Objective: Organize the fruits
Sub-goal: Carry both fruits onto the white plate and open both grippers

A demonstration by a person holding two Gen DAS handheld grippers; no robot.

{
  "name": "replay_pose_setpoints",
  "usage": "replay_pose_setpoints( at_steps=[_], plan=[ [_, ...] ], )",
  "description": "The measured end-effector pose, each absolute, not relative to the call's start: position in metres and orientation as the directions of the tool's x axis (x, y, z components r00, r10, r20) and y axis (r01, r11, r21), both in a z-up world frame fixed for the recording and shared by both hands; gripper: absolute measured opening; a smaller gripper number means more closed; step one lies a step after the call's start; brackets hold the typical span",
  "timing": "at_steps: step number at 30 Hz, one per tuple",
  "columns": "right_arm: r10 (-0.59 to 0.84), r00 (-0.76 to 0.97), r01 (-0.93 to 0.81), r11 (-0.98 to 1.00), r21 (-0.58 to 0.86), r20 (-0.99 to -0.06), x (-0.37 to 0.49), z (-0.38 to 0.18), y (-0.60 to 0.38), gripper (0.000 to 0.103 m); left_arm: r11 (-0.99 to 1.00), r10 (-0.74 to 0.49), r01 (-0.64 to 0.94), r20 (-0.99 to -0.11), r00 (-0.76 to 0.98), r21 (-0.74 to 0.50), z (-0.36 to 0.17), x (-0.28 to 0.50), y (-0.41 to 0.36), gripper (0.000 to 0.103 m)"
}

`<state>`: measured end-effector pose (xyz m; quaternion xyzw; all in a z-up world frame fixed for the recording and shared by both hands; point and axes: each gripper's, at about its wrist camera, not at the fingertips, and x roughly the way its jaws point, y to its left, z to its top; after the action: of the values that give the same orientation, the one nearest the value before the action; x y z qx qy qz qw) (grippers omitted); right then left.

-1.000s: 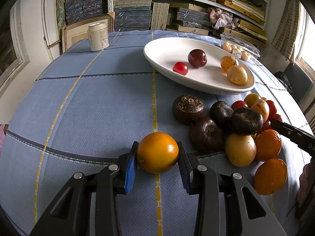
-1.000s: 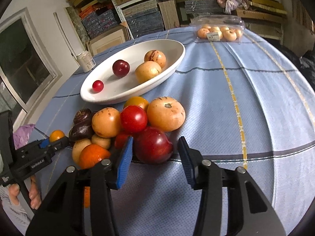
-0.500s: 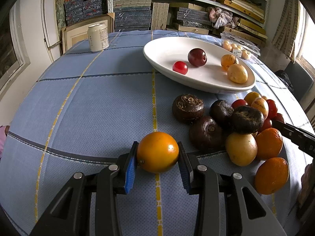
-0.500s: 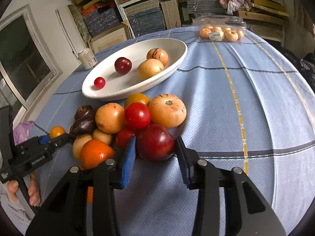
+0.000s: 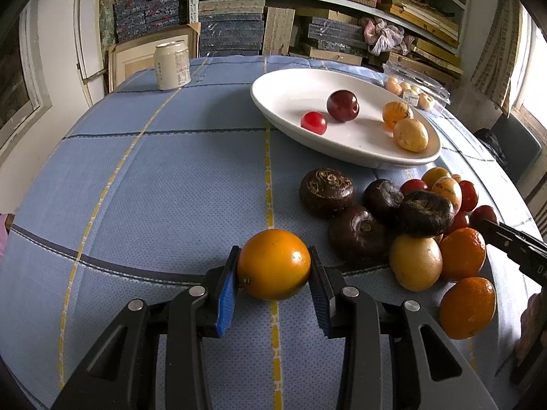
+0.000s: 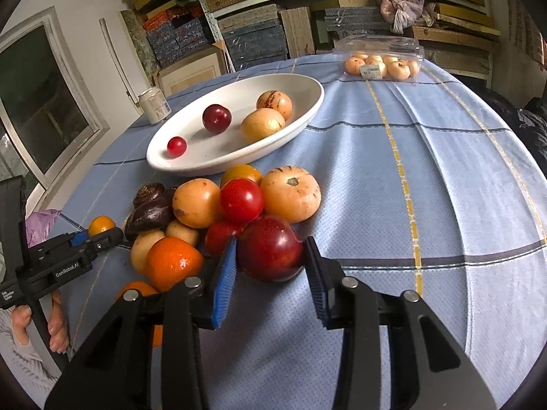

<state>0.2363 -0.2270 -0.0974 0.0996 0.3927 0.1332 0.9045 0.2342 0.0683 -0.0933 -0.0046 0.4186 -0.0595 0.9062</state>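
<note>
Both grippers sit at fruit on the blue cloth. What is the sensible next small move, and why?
Probably lift both fruits clear. The left gripper pads press the orange fruit; the right gripper jaws have just been closing and now clamp the dark red fruit. The white dish, with four fruits in it, has room.

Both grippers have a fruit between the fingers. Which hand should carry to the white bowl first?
Left, probably. The left gripper is shut on the orange fruit, which sits alone on the cloth. The right gripper's dark red fruit touches the pile, so lifting it could disturb its neighbours. Both see a clear path to the white bowl.
</note>
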Motion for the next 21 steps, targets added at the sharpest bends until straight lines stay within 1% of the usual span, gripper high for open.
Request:
replay_pose_setpoints(
  at_steps=[5,9,11,14,15,18,21],
  plan=[
    [0.327,0.668,-0.149,0.939,0.311,-0.668,0.227,-0.094,-0.233,0.038,0.996,-0.094,0.076,-0.709,0.699,-0.057,-0.081,0.222,0.074,0.038],
    [0.344,0.676,-0.160,0.932,0.326,-0.652,0.217,-0.086,-0.233,0.038,0.995,-0.097,0.086,-0.711,0.697,-0.052,-0.076,0.220,0.070,0.038],
    [0.367,0.677,-0.160,0.920,0.359,-0.638,0.219,-0.076,-0.237,0.038,0.994,-0.102,0.093,-0.700,0.707,-0.051,-0.063,0.227,0.066,0.038],
    [0.383,0.709,-0.177,0.909,0.377,-0.592,0.232,-0.039,-0.243,0.038,0.994,-0.098,0.104,-0.677,0.729,-0.032,-0.035,0.247,0.057,0.038],
    [0.375,0.739,-0.186,0.912,0.366,-0.559,0.239,-0.016,-0.244,0.038,0.994,-0.089,0.104,-0.660,0.746,-0.016,-0.022,0.256,0.053,0.038],
    [0.368,0.793,-0.207,0.912,0.353,-0.485,0.255,0.026,-0.243,0.038,0.995,-0.081,0.102,-0.620,0.780,-0.001,0.005,0.279,0.043,0.038],
    [0.380,0.811,-0.239,0.909,0.341,-0.445,0.278,0.049,-0.229,0.038,0.995,-0.085,0.098,-0.611,0.787,-0.012,0.015,0.312,0.035,0.038]
  ],
)
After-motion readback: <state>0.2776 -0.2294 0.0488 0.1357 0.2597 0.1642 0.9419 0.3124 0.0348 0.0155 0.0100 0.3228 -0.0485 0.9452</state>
